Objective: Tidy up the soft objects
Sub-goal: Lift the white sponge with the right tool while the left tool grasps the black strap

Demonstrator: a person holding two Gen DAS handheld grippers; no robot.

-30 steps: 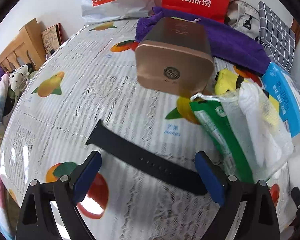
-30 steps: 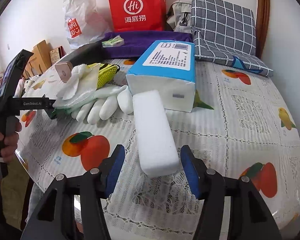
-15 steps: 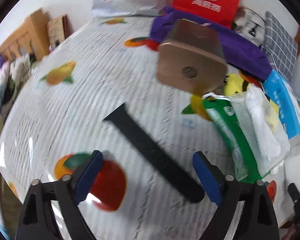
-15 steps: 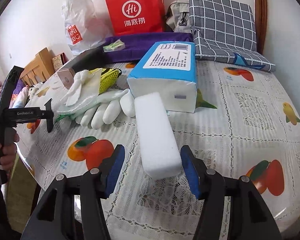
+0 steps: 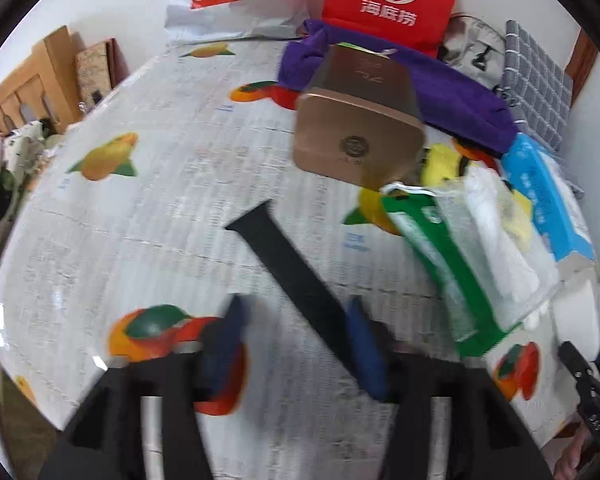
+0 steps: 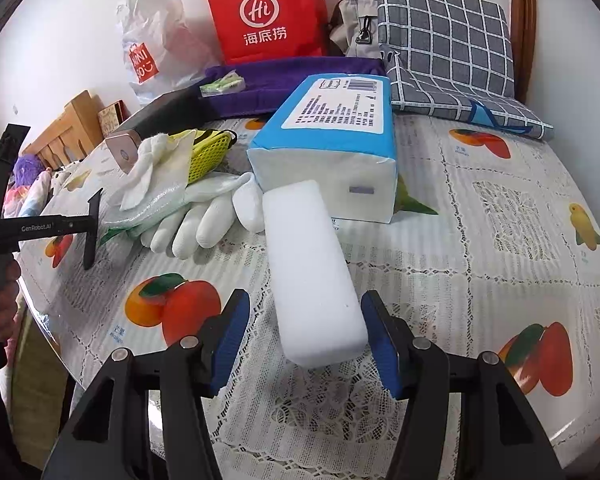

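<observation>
In the left wrist view, the left claw (image 5: 296, 336) has just been closing: its blue pads stand much nearer each other than a second ago, with the black strap (image 5: 288, 276) running between them. The strap lies flat on the fruit-print surface (image 5: 140, 208), its near end passing close by the right-hand pad; motion blur makes it hard to say whether that pad already touches it, and the other pad is clearly apart, so the claw counts as open and not yet gripping. The narrowing suggests the pick-up of the strap is under way. Beyond it lie a copper-coloured box (image 5: 360, 136) and a green packet (image 5: 448, 272) (neither is near the pads).

In the right wrist view, nothing has shifted. The right claw (image 6: 306, 344) hangs half-open around the near end of the white foam block (image 6: 312, 268), which rests on the surface, its far end meeting the blue tissue pack (image 6: 332, 148). Gaps show on both sides of the block, so it is bracketed, not held. White gloves (image 6: 204, 216) lie just beside it.
</observation>
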